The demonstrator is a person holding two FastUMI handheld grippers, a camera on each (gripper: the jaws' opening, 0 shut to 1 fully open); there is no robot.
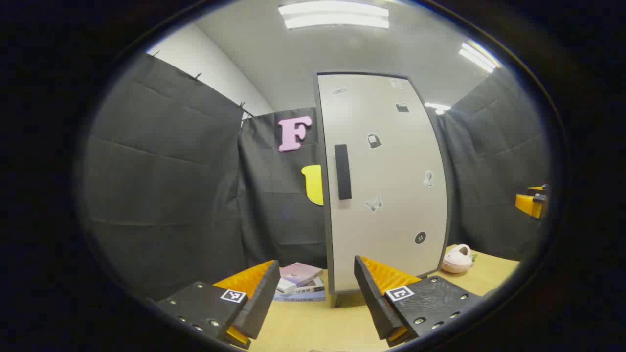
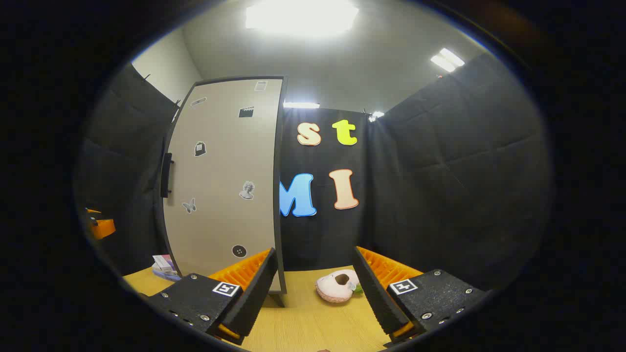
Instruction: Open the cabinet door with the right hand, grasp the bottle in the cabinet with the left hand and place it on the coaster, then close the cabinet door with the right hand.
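Both grippers (image 1: 313,298) (image 2: 313,293) open | cabinet door (image 1: 386,181) closed, ahead, apart

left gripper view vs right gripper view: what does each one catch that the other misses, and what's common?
Left gripper view: the door handle face-on, and the open left gripper.

Right gripper view: the open right gripper, and the handle edge-on.

Both: the shut cabinet door, the stack of books, the pink plush toy and the wooden table.

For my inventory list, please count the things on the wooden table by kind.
Cabinet: 1
Stack of books: 1
Pink plush toy: 1
Total: 3
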